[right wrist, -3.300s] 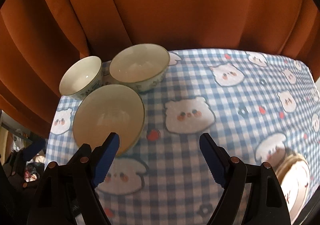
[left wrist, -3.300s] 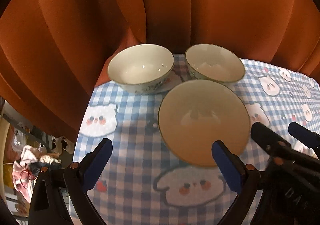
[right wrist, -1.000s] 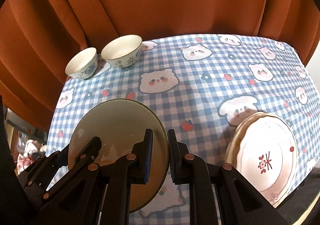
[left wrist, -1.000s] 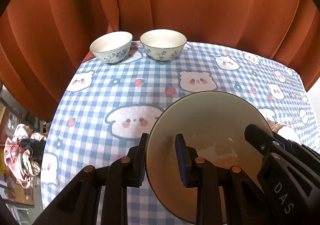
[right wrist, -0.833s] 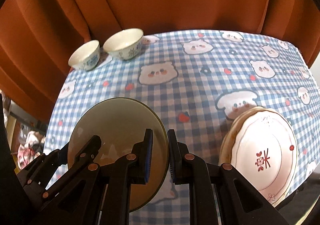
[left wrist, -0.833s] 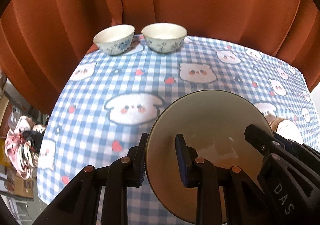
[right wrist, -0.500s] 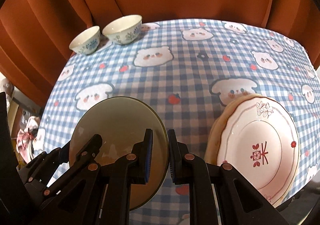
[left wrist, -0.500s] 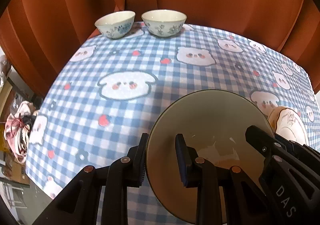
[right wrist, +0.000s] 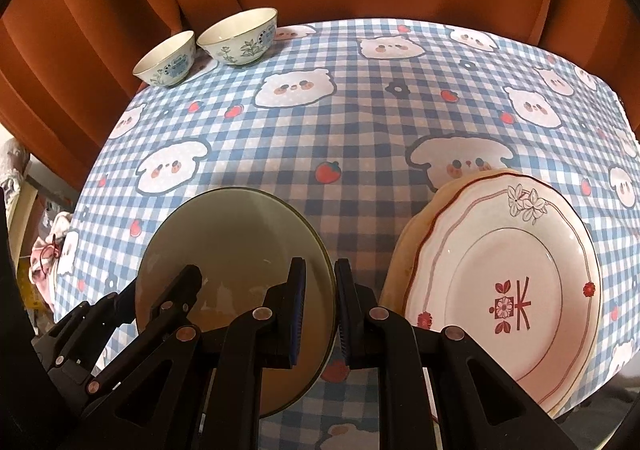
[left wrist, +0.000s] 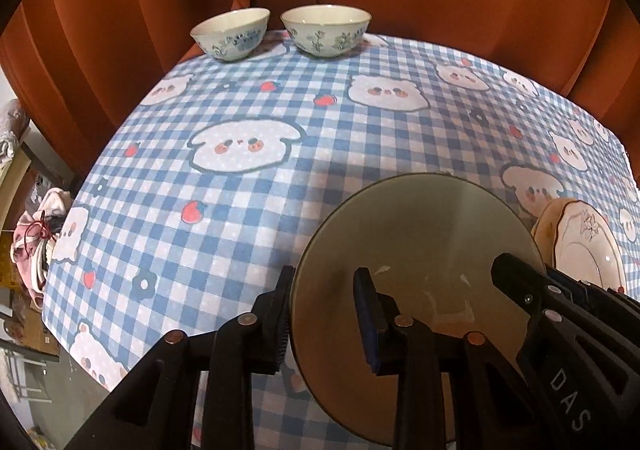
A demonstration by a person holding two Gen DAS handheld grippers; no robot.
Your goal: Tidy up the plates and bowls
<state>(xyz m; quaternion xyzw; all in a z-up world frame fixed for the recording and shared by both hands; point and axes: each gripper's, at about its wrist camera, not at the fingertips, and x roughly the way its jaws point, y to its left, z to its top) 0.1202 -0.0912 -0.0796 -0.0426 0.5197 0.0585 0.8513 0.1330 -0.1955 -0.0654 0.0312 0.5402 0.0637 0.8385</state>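
Carried from far bowls toward pink plate | both claws clamp olive plate rim, left, right

From my left wrist view, the lower rim of the round olive-green plate is hidden behind my own gripper frames. The white scalloped plate with red floral print is partly covered by my right gripper's black body. In my right wrist view, the beige plate beneath it shows only a left sliver. The pink cloth bundle below the table edge is too blurred to identify.
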